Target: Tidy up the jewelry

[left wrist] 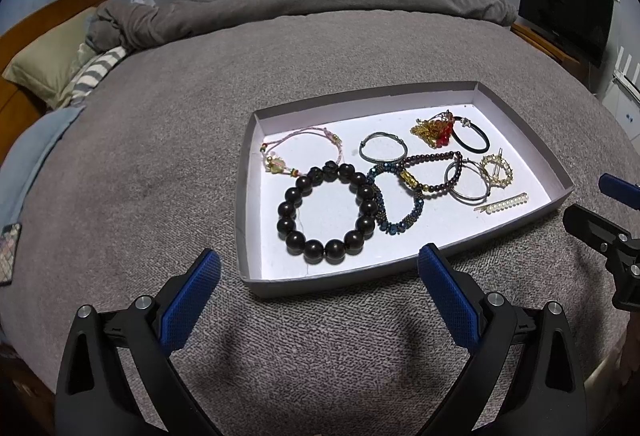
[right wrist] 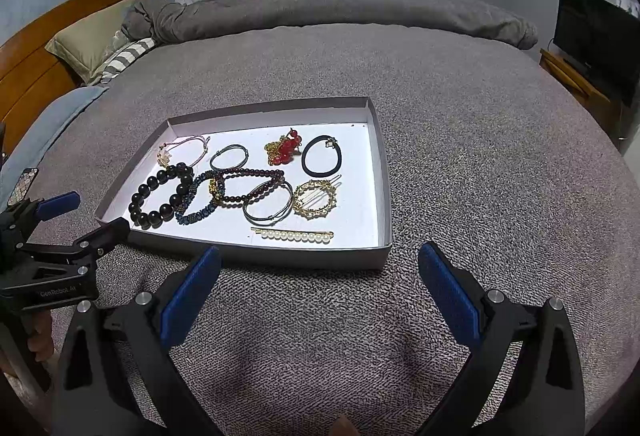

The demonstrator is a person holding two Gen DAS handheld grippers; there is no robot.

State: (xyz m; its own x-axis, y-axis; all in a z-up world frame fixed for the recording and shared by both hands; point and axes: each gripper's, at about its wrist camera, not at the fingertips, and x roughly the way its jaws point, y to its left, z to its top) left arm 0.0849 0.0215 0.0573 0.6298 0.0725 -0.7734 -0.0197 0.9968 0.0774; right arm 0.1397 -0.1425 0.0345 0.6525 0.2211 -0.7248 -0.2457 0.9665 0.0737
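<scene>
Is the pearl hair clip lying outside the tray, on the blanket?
No. The pearl hair clip lies inside the tray, on its white floor near the front wall, with no gripper touching it.

Right claw [right wrist: 320, 264]: blue pads spread wide, nothing between them, over the grey bed cover [right wrist: 480, 156] just short of the tray.
Left claw [right wrist: 86, 214]: at the left edge, fingers parted, tips near the tray's near-left corner.
Tray [right wrist: 382, 176]: shallow grey box with a white floor, lying on the bed.
Big dark bead bracelet [right wrist: 160, 194]: near-left in the tray, touching a blue beaded bracelet [right wrist: 198, 206].
Pearl hair clip [right wrist: 296, 235]: along the near wall.
Gold ring-shaped clip [right wrist: 315, 200]: just behind the pearl clip.
Black hair tie [right wrist: 322, 156]: far right, beside a red and gold piece [right wrist: 286, 149].
Pillow [right wrist: 92, 40]: far left, by the wooden headboard [right wrist: 32, 68].
</scene>
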